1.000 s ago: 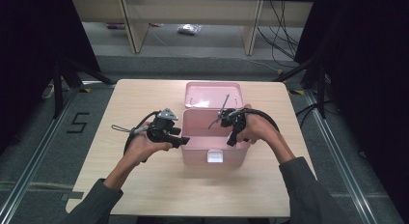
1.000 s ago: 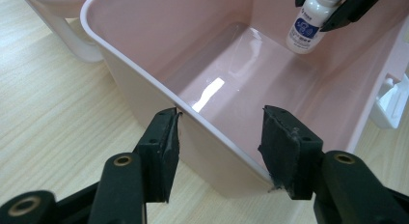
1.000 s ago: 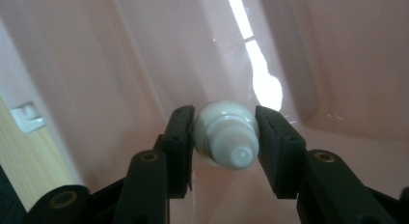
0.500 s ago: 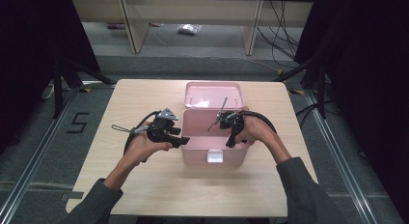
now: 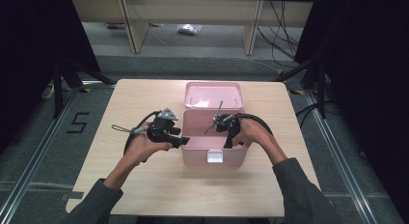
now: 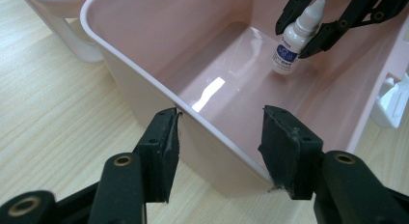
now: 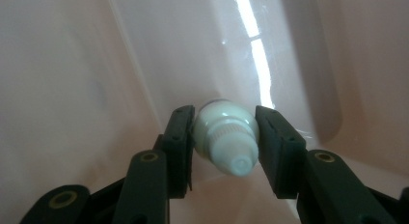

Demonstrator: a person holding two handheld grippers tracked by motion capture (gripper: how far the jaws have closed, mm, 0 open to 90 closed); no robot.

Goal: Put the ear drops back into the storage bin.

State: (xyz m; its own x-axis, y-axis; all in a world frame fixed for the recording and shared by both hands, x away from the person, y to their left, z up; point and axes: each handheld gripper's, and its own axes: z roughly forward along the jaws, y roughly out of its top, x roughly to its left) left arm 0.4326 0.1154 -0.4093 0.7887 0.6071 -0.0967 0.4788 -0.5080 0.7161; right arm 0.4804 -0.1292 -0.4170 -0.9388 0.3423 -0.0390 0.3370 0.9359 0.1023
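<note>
My right tongs [image 7: 223,139] clench the dropper bottle [image 7: 225,142] inside the pink box [image 6: 144,89]; my left tongs [image 6: 219,151] straddle its left wall, released.

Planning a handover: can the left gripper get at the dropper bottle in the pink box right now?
Probably not: the left gripper straddles the pink box wall, and the right gripper is closed on the dropper bottle.

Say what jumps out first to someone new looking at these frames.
The open pink box at mid-table, its lid tipped back, draws the eye. Inside it stands a small white dropper bottle, with the right tool closed around its shoulder just below the cap. The left tool straddles the box's near wall, one pad outside and one inside; whether they press on it I cannot tell.
</note>
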